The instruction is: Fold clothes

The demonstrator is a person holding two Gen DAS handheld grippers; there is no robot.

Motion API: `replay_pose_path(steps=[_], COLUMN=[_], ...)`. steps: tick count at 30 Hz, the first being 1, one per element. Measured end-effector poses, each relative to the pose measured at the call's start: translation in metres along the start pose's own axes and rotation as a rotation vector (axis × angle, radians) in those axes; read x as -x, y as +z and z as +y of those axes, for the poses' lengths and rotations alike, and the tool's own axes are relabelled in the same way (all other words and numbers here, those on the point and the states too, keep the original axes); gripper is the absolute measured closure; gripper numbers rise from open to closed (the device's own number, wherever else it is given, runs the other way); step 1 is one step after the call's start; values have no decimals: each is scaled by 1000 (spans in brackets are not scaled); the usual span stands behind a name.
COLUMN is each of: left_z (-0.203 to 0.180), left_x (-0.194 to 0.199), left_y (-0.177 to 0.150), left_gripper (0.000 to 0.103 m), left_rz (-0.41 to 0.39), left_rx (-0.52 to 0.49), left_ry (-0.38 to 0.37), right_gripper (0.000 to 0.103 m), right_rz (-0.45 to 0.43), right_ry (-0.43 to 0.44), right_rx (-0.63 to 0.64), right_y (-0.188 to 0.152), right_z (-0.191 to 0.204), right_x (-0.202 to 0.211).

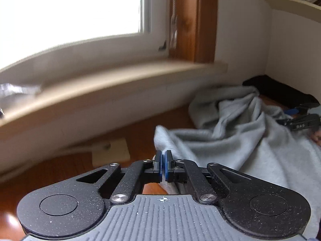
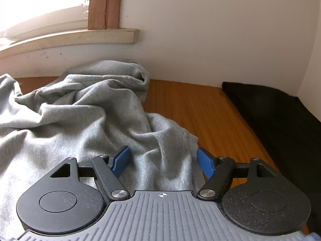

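My left gripper has its pads pressed together at the edge of the grey garment. A strip of the cloth shows just below and behind the pads, but I cannot tell for certain whether any of it is pinched between them.

My right gripper stands wide apart, hovering over the right-hand part of the same grey garment, its blue pads on either side of a rumpled ridge without pressing on it.

The garment lies crumpled on the wooden worktop, its bulk running from near me away toward the wall below the window sill, where a bunched end is rolled up near the wall. Its folds run mostly along that same direction.

A black cloth lies flat in the right-hand corner of the worktop, apart from the grey one. In the left wrist view, my right gripper shows at the far right edge, over the grey fabric.
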State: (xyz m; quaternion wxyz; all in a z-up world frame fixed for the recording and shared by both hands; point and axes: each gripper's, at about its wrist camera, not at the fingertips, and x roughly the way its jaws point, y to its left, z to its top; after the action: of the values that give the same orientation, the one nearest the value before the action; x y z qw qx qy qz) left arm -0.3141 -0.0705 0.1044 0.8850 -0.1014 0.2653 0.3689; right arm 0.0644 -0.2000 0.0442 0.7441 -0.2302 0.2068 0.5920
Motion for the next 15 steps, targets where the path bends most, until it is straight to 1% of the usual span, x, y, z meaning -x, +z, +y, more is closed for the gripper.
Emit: replay_pose_path(steps=[2,5,7,11,12,13,14,15], left_z=[5,17,25,48,50,50,48,45], left_x=[18,46,62,86,83,73,54,33], left_y=[5,17,29,49,50,48,42,31], left_gripper=[101,101,101,101,101,101,101,101], left_rz=[-41,-103,-133,-176,-162,-122,-36,65], left_rx=[6,15,7,18,5,-15,-49,-78], left_ry=[30,99,153,237,260,277,277,259], right_gripper=[31,31,31,31,30,30,30,30], right_rz=[0,-1,-1,-7,-9,-11,-15,-17], right_ry=[1,-1,-1,-9,-1,11,17,18], right_rx=[-2,1,0,22,29,34,33,30], right_y=[0,0,0,-1,-2,-3,-4,-5], right_z=[0,0,0,4,6,8,8,8], right_x=[0,-1,0,1,2,3,5,5])
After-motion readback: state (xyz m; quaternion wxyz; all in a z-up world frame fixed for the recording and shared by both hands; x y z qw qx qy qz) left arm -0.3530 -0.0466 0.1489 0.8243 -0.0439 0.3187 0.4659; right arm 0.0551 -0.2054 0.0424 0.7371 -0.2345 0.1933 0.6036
